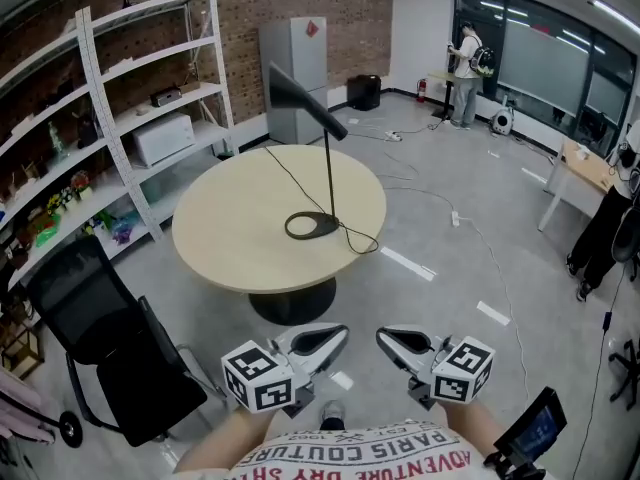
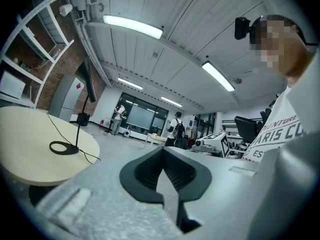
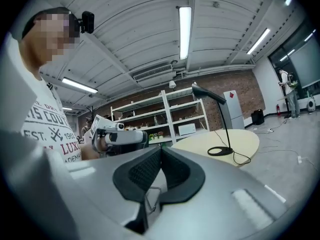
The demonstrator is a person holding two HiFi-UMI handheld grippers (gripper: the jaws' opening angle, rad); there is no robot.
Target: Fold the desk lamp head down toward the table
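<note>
A black desk lamp (image 1: 329, 168) stands upright on the round beige table (image 1: 230, 238), with its ring base (image 1: 312, 225) near the right side and its long head (image 1: 297, 96) angled high above. My left gripper (image 1: 338, 336) and right gripper (image 1: 384, 337) hang close to my body, short of the table's near edge, tips turned toward each other, both shut and empty. In the left gripper view the lamp (image 2: 79, 119) stands far off to the left of the shut left gripper (image 2: 162, 151). In the right gripper view the lamp (image 3: 226, 126) is to the right of the shut right gripper (image 3: 161, 151).
The lamp's black cord (image 1: 296, 180) runs across the tabletop and off its right edge. A black office chair (image 1: 100, 338) stands at the left, white shelving (image 1: 130, 118) behind it, a grey cabinet (image 1: 295, 63) beyond the table. A person (image 1: 465, 63) stands far back.
</note>
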